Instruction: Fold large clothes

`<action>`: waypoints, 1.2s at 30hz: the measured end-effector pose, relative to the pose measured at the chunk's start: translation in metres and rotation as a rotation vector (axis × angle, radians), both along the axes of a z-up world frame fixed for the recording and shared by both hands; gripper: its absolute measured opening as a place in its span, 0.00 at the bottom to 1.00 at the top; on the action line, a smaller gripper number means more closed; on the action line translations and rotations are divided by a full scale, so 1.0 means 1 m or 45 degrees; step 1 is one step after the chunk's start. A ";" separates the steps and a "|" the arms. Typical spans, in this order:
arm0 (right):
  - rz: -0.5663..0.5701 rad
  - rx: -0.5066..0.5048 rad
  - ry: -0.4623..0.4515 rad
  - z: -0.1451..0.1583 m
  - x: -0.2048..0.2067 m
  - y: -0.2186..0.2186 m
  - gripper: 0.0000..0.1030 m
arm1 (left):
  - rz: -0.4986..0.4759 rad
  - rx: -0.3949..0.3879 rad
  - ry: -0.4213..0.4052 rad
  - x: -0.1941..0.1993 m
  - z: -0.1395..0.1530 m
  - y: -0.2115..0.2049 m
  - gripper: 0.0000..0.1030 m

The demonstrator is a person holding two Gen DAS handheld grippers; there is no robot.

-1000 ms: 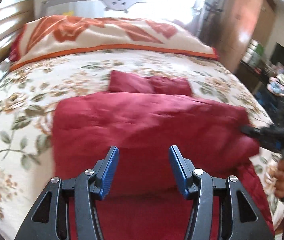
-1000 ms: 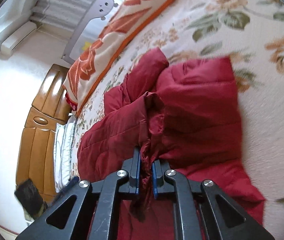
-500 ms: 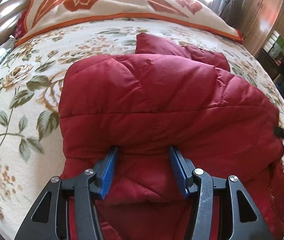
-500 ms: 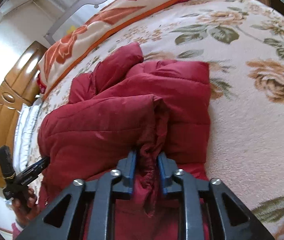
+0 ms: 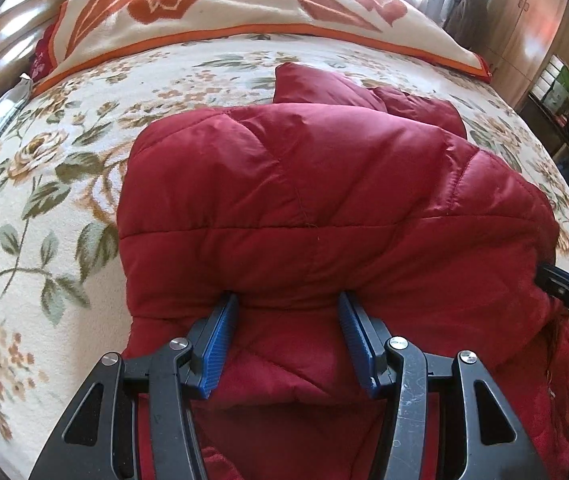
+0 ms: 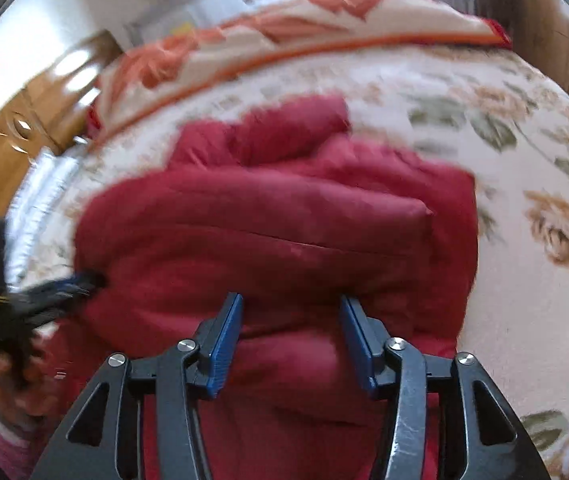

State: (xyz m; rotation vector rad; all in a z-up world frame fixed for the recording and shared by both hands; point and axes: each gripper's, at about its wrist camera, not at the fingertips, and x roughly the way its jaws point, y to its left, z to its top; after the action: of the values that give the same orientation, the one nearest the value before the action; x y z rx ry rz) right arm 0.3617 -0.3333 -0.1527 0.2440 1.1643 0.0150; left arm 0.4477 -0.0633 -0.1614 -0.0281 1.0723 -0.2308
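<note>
You are working on a red quilted jacket [image 5: 324,208] that is lying on the floral bedspread [image 5: 44,184], roughly mid-bed, well short of the orange-patterned blanket [image 5: 244,8] along the far side.

Progress, judged from the lie of the cloth: the body is already doubled over itself into a thick bundle, with a rounded fold edge facing you and a lower layer showing beneath it. One padded part, sleeve or hood (you cannot tell which), is poking out at the far end. The bundle is looking puffy and uneven, so at least tucking and flattening are remaining.

Left gripper [image 5: 288,340]: you are holding its fingers wide apart, gripping nothing, tips touching or just under the fold edge. Right gripper [image 6: 290,340]: likewise spread wide and empty, tips at the near fold; this view is blurred, so fine contact is uncertain.

Edges and room: bare bedspread is lying open to the left of the jacket and beyond it. On the right the jacket is sitting closer to the bed edge, with the wooden wardrobe [image 5: 536,28] and floor clutter beyond; the headboard [image 6: 12,152] is well apart
</note>
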 end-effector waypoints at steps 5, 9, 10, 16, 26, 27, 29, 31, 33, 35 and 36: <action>-0.044 0.005 0.031 -0.017 0.001 -0.018 0.47 | 0.007 -0.111 -0.131 -0.012 0.034 0.020 0.50; -0.017 -0.037 0.038 -0.021 0.004 -0.014 0.47 | 0.025 -0.091 -0.099 0.001 0.029 0.025 0.50; -0.013 -0.046 0.037 -0.022 0.003 -0.014 0.47 | 0.023 -0.053 -0.065 0.007 0.021 0.023 0.50; -0.026 -0.049 0.052 -0.022 0.002 -0.015 0.47 | -0.002 0.053 0.013 0.017 -0.008 0.011 0.52; 0.125 -0.203 -0.056 0.016 0.016 0.054 0.50 | 0.008 0.074 0.020 0.017 -0.005 0.003 0.52; 0.116 -0.236 -0.019 0.006 0.019 0.055 0.49 | 0.004 0.073 0.020 0.017 -0.005 0.004 0.52; 0.065 -0.229 0.027 -0.013 0.020 0.043 0.47 | -0.004 0.083 0.013 0.016 -0.007 0.004 0.53; 0.016 -0.254 0.026 -0.020 0.016 0.032 0.47 | -0.007 0.090 0.008 0.016 -0.009 0.004 0.53; -0.042 -0.253 0.036 -0.022 0.012 0.018 0.48 | -0.001 0.091 0.008 0.016 -0.010 0.003 0.53; -0.061 -0.212 0.047 -0.024 0.011 0.008 0.49 | 0.003 0.108 0.006 0.017 -0.010 0.001 0.53; -0.062 -0.189 0.055 -0.026 0.011 0.005 0.49 | 0.003 0.118 0.003 0.016 -0.009 0.000 0.53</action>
State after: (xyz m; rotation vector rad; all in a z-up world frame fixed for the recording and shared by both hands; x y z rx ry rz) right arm 0.3731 -0.3284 -0.1786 0.1419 1.1958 -0.1199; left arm 0.4638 -0.0636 -0.1707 0.0531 1.0845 -0.1786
